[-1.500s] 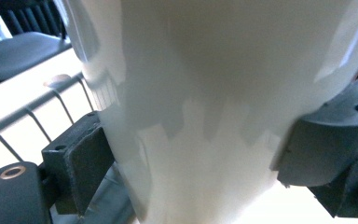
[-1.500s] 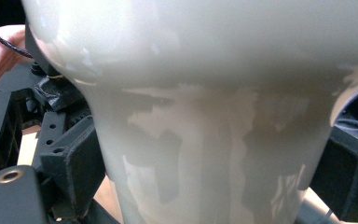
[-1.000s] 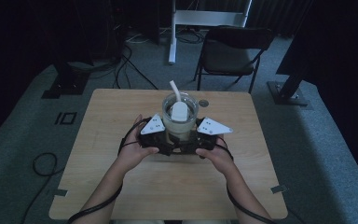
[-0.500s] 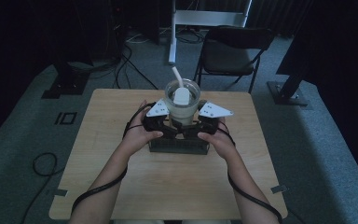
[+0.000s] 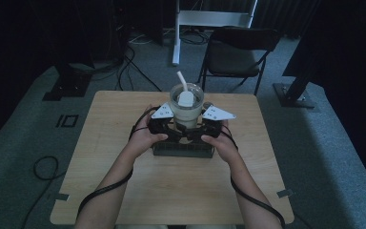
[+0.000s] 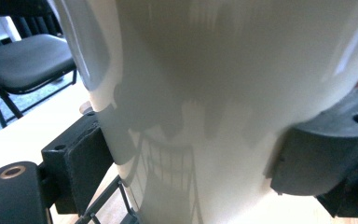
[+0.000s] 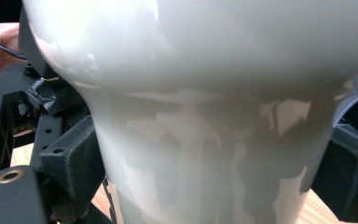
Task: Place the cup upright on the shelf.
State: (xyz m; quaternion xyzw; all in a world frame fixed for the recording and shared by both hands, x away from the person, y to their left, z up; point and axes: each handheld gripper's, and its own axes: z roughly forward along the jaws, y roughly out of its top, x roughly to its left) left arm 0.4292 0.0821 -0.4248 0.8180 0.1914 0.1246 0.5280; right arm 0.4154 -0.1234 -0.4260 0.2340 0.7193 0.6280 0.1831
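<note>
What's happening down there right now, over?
Left gripper and right gripper both clamped on the white cup. Cup upright over the black rack, straw sticking out. Nothing in the way.

The white cup (image 6: 214, 102) is cut off by every edge of the left gripper view, its rim and base unseen. In the high view, the black rack (image 5: 183, 149) is half hidden beneath both hands, and the cup's foot cannot be made out.
</note>
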